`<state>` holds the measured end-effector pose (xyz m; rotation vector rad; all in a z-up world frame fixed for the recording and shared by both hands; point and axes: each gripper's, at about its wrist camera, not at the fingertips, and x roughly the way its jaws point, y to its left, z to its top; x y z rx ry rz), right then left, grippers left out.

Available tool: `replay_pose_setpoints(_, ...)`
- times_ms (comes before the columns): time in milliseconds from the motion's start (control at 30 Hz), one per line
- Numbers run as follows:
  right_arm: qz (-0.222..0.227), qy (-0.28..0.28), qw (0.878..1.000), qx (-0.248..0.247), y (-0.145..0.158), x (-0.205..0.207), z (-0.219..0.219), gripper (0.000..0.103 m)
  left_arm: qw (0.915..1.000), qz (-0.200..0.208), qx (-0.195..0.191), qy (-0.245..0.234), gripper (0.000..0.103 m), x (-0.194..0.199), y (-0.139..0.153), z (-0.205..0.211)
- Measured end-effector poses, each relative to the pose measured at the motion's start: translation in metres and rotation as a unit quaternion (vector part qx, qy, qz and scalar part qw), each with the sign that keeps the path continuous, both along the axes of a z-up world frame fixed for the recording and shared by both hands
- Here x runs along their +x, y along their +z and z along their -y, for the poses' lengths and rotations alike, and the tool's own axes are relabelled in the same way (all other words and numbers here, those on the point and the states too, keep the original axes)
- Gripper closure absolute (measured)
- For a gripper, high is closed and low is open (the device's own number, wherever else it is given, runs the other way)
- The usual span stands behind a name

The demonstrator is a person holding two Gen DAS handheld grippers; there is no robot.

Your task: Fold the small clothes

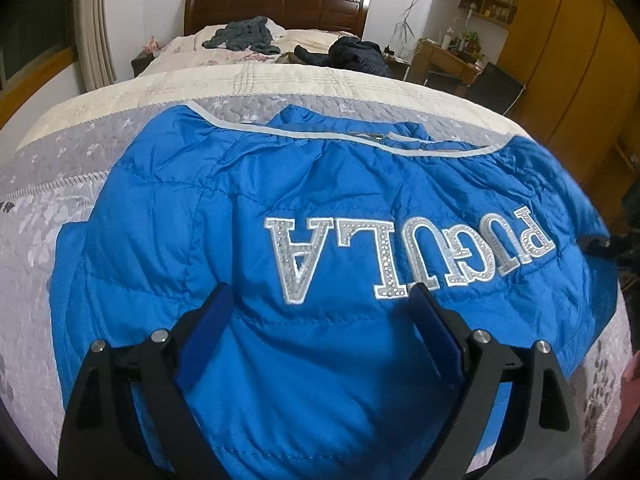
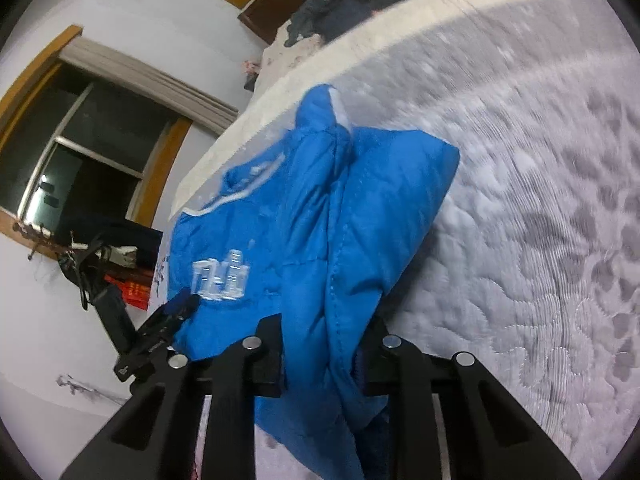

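Observation:
A blue padded jacket (image 1: 304, 200) lies back-up on the bed, its silver letters (image 1: 408, 252) upside down to me and its grey-trimmed hem at the far side. My left gripper (image 1: 320, 304) hovers open over the near part, its blue-padded fingers (image 1: 208, 332) spread wide on either side of the fabric. My right gripper (image 2: 326, 336) is shut on a bunched fold of the jacket (image 2: 320, 208) at its right edge, which is lifted off the quilt. The left gripper's tip (image 2: 180, 306) shows at the jacket's far side in the right wrist view.
The grey patterned quilt (image 1: 48, 216) covers the bed, with a cream blanket (image 1: 248, 80) beyond. Dark clothes (image 1: 356, 54) and a grey heap (image 1: 244, 34) lie near the headboard. A desk (image 1: 444, 60) and wardrobe (image 1: 568, 64) stand to the right; a window (image 2: 88, 152) is on the left wall.

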<state>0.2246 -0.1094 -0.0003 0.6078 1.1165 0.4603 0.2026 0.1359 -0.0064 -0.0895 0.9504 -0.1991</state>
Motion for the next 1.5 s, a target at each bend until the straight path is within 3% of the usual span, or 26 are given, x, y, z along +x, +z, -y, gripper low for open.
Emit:
replay_pose_setpoints(133,0.024,0.03,0.998,-0.046,0.05,0.004,-0.042,0.08,0.999,-0.004,-0.045,0.003,0.015,-0.002,0.014,-0.016)
replay_pose_setpoints(333,0.03,0.075,0.989,-0.126,0.089,0.013,-0.122,0.08,0.9971,0.034,-0.066,0.015,0.015,-0.011,0.047,-0.043)
replay_pose_setpoints(533,0.03,0.114,0.973,-0.198,0.091,0.021,-0.198,0.08,0.995,0.028,-0.092,0.027,0.015,-0.008,0.049,-0.06)
replay_pose_setpoints(700,0.03,0.128,0.964,-0.232,0.08,0.024,-0.233,0.078,0.9913,0.016,-0.124,0.041,0.015,-0.006,0.046,-0.075)
replay_pose_setpoints(833,0.032,0.138,0.956,-0.257,0.072,0.024,-0.255,0.07,0.9875,0.014,-0.149,0.05,0.015,-0.004,0.047,-0.086)
replay_pose_setpoints(1033,0.022,0.146,0.959,-0.242,0.061,0.029,-0.278,0.054,0.9832,0.013,-0.17,0.064,0.015,-0.003,0.047,-0.101)
replay_pose_setpoints(1233,0.002,0.148,0.974,-0.173,0.049,0.034,-0.281,0.035,0.9799,0.016,-0.185,0.074,0.015,-0.005,0.049,-0.114)
replay_pose_setpoints(1500,-0.01,0.161,0.977,-0.142,0.026,0.038,-0.299,0.032,0.9749,0.021,-0.201,0.093,0.015,-0.006,0.052,-0.133)
